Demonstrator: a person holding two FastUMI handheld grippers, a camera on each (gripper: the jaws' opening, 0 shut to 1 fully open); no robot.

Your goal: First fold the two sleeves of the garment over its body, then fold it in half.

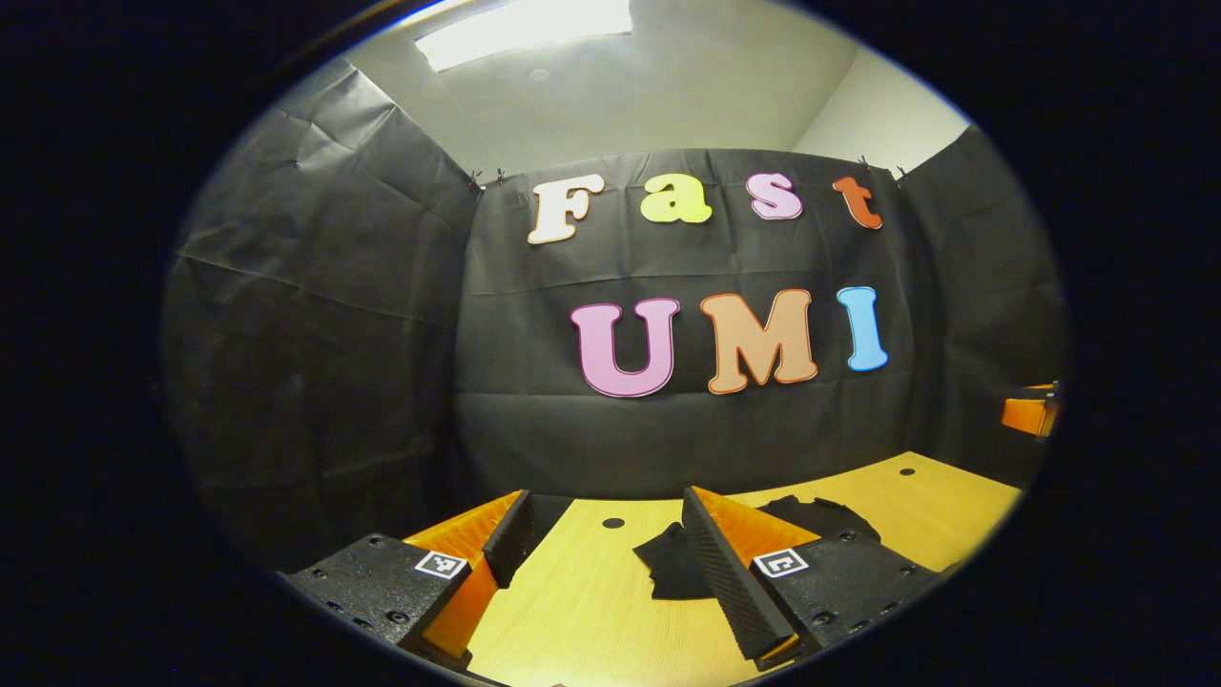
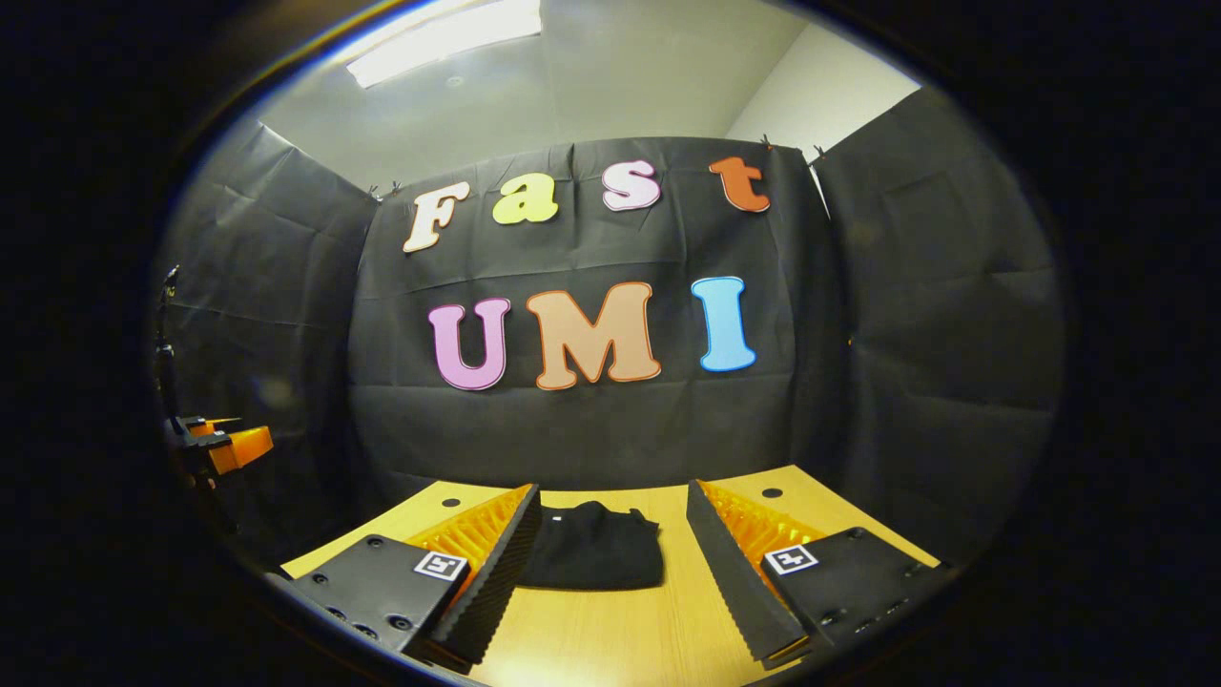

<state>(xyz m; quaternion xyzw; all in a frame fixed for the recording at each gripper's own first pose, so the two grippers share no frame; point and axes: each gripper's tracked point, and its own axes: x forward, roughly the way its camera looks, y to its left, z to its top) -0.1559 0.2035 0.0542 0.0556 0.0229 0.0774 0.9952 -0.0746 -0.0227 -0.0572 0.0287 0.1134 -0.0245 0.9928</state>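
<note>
Because both grippers hang above the near edge of the wooden tabletop (image 2: pixel 610 630) with their fingers spread wide and nothing between them, neither has any hold on the black garment (image 2: pixel 593 549) yet. In the right gripper view the garment lies flat on the tabletop, centred between that gripper's (image 2: pixel 610 572) two fingers but well beyond their tips, so the gripper looks lined up on it rather than touching it. It reads there as a compact dark block with a small pale tag near its far edge; whether the sleeves already lie over the body I cannot tell from this low angle.

In the left gripper view the garment (image 1: pixel 672 563) sits to the right of centre, partly hidden behind the right-hand finger of the left gripper (image 1: pixel 610 553), with a rumpled part (image 1: pixel 825 515) showing past it. That offset suggests the left gripper stands off to the garment's side, probably to take a sleeve or edge there. The other gripper (image 2: pixel 224 444) shows orange at the far left of the right gripper view, raised clear of the tabletop.
</note>
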